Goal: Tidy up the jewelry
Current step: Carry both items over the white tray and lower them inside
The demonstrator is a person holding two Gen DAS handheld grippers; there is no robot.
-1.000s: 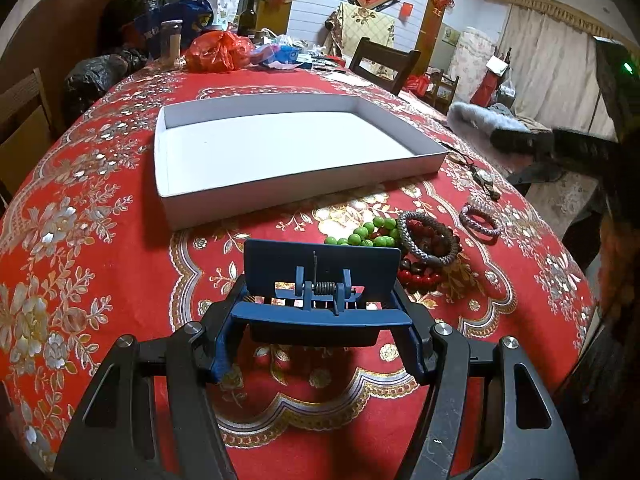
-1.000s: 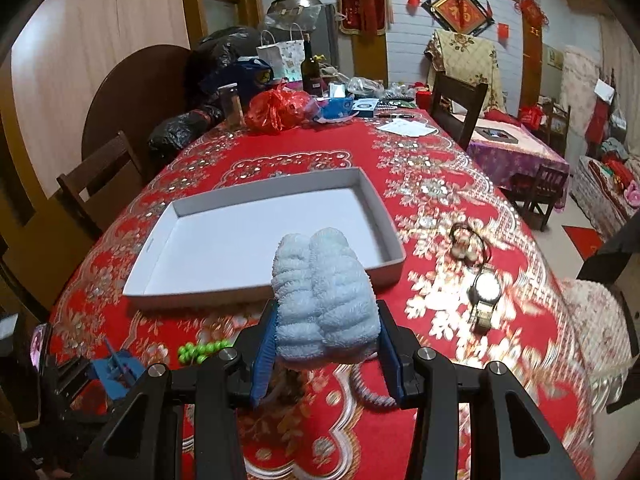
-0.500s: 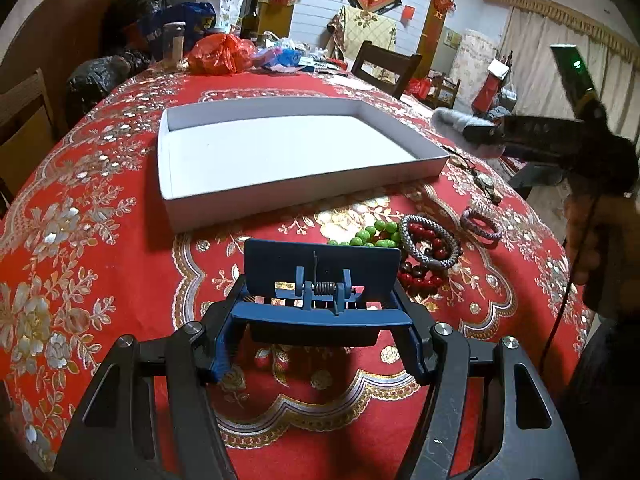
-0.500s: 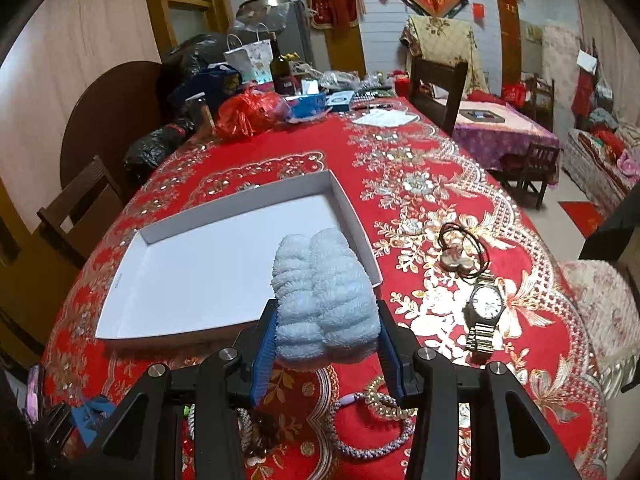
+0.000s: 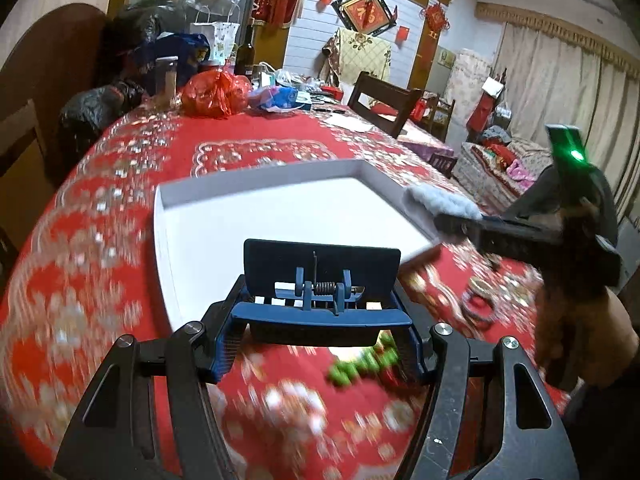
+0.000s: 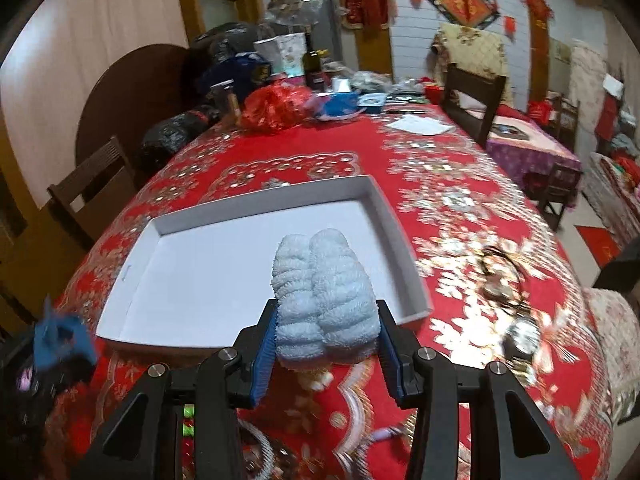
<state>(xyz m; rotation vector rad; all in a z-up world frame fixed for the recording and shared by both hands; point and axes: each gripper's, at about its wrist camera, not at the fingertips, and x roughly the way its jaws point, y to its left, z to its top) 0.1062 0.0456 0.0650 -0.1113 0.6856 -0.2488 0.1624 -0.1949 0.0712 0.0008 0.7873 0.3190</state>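
Observation:
My left gripper point(image 5: 320, 322) is shut on a blue hair clip point(image 5: 322, 276), held above the near edge of the white tray point(image 5: 256, 216). My right gripper point(image 6: 326, 346) is shut on a light-blue fluffy item point(image 6: 324, 300) and hangs over the tray's point(image 6: 208, 272) near right part. The left wrist view shows that fluffy item point(image 5: 440, 204) at the tray's right rim, with a person's hand point(image 5: 580, 320) behind it. Green beads point(image 5: 360, 368) and blurred bracelets point(image 5: 476, 304) lie on the red cloth by the tray. A watch point(image 6: 520, 336) and a black cord necklace point(image 6: 500, 272) lie to the tray's right.
The far end of the table is crowded with a red plastic bag point(image 6: 276, 108), a bottle point(image 6: 310, 60), black bags point(image 6: 172, 136) and papers point(image 6: 416, 124). Wooden chairs stand on the left point(image 6: 92, 192) and at the far right point(image 6: 472, 100). More bracelets point(image 6: 256, 448) lie under my right gripper.
My left gripper rose and came forward over the tray's near edge with the clip. My right gripper carried the fluffy item leftward, over the tray's right side.

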